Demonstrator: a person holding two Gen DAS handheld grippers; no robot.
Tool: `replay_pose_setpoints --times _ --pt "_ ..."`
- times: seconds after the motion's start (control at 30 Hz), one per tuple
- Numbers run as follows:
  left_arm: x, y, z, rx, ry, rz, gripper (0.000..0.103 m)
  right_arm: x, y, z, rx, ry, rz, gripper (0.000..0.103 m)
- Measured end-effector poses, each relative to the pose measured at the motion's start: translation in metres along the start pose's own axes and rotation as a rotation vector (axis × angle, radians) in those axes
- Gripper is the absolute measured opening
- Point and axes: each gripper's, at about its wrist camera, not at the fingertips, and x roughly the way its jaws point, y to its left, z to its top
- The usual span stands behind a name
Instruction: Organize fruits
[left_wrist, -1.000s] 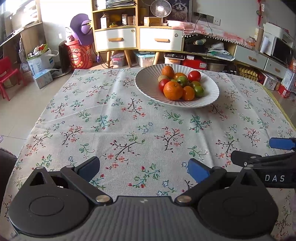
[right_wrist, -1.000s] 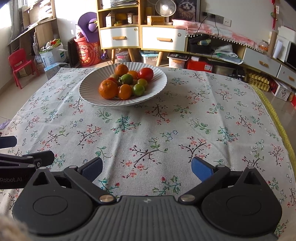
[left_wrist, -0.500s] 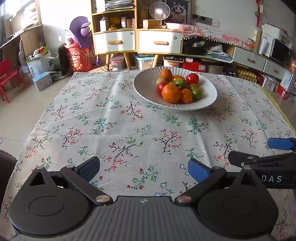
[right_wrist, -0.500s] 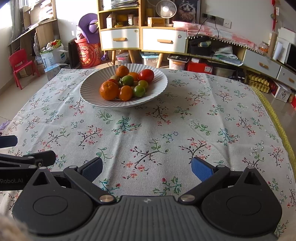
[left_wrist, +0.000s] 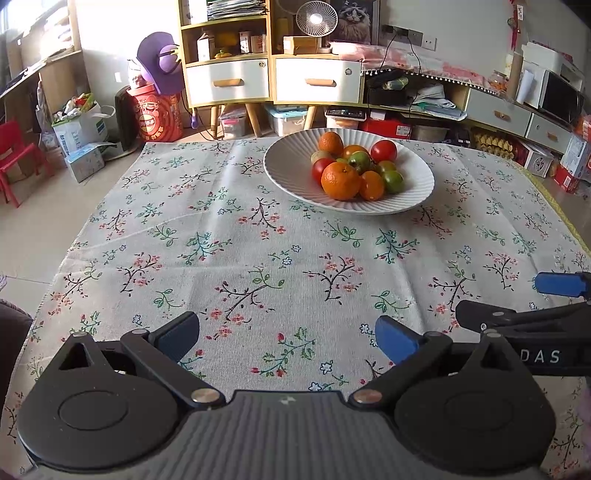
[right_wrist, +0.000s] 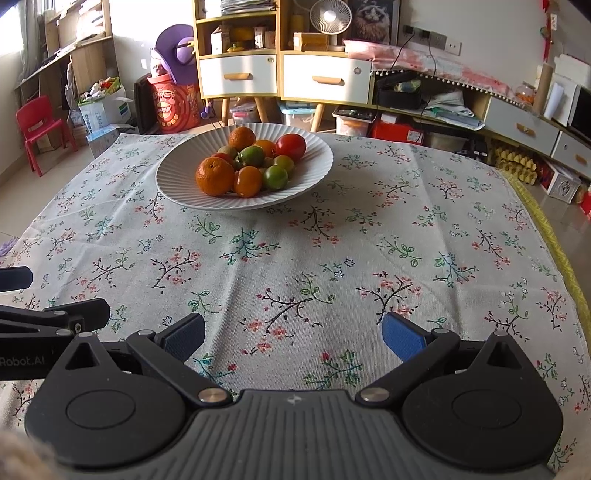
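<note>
Fruit heaped in the ribbed white bowl (left_wrist: 295, 177) at the worktop's far side.
Left gripper (left_wrist: 287, 334) and right gripper (right_wrist: 293, 332) hover near, jaws spread, empty; fruits (right_wrist: 251, 162) all lie gathered, fitting either sorting ahead or gathering done.

In the ribbed white bowl (left_wrist: 295, 173), the front mandarin (left_wrist: 340, 181) and its neighbours cover most of the fruit piled behind, so the pieces at the centre cannot be counted or identified. The right claw (left_wrist: 561, 295) enters the left wrist view only partly, cut by the frame's right edge, its printed lettering truncated. Likewise the left claw (right_wrist: 22, 291) is clipped by the left edge of the right wrist view. The desk (right_wrist: 443, 236) runs out of sight beneath both camera housings. Items on the background shelves (left_wrist: 225, 33) are too small to make out.
</note>
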Motion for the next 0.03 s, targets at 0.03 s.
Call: replay_pose_setpoints --times 0.03 --pt "0.0010 -0.0002 -0.0004 0.001 0.001 0.000 0.101 0.0006 -0.0002 -0.0003 -0.001 -0.001 -0.002 0.102"
